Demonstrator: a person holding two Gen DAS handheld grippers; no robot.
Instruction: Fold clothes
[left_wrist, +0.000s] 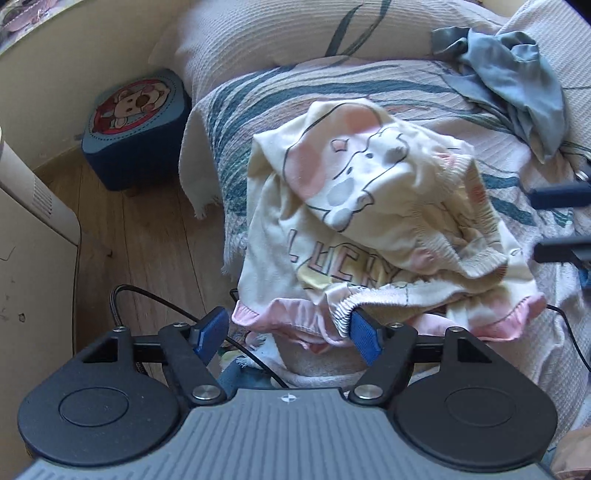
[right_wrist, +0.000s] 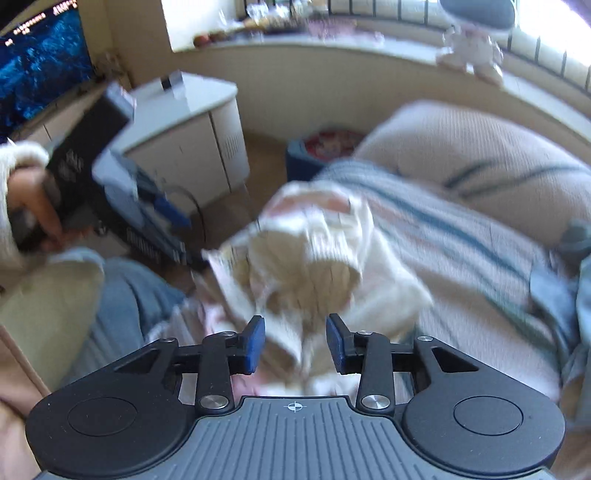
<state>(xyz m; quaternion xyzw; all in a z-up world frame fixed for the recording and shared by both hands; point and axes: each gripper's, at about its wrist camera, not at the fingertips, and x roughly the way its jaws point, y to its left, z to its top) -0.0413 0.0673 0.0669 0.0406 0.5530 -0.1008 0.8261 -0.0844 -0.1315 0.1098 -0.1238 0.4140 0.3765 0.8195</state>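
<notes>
Clothes (left_wrist: 369, 221) lay bunched on the bed (left_wrist: 461, 110) just ahead of both grippers, nearer the left gripper (left_wrist: 288, 332), wide open with one pad touching a hem; the right gripper (right_wrist: 295, 343) hung part-open, empty.

Wooden floor (left_wrist: 147, 236) lower left, cream wall (left_wrist: 92, 55) upper left, blue stool (left_wrist: 136, 129) beside patterned bedspread (left_wrist: 424, 81).

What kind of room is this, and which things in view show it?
Most likely a bedroom or living room at home. A patterned cover drapes soft furniture with a cushion, a padded children's stool stands on wooden flooring, and clothes lie about.
</notes>
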